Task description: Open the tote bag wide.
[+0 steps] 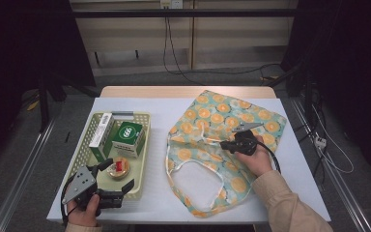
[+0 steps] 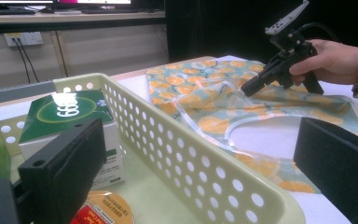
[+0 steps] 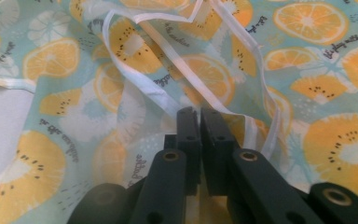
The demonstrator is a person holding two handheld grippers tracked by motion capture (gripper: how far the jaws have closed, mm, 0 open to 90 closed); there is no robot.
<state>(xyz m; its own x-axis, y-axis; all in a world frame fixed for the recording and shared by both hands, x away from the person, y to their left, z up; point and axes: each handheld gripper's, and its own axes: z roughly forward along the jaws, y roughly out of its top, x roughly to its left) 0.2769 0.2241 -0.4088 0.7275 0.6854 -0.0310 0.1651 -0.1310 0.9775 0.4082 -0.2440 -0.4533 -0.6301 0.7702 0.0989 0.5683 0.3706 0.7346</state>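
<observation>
Handling a limp fruit-print bag beside a full basket

Going from the pale green perforated plastic basket [image 1: 88,153] rightward: it holds three things, one tall white-and-green carton [image 1: 101,129], one green-topped box [image 1: 128,138] and one small round red-labelled tin [image 1: 119,167]. The left tongs [image 1: 118,175] hover over the basket's near right corner, jaws spread wide and empty. Right of the basket, flat on the white desk [image 1: 157,203], lies one thin orange-slice-print fabric tote bag [image 1: 222,145]: light, soft, likely to bunch and slide. Its white-edged handle loops [image 3: 135,86] look the best hold. The right tongs [image 3: 199,114] rest nearly closed against the cloth there; whether fabric is pinched, I cannot tell.
</observation>
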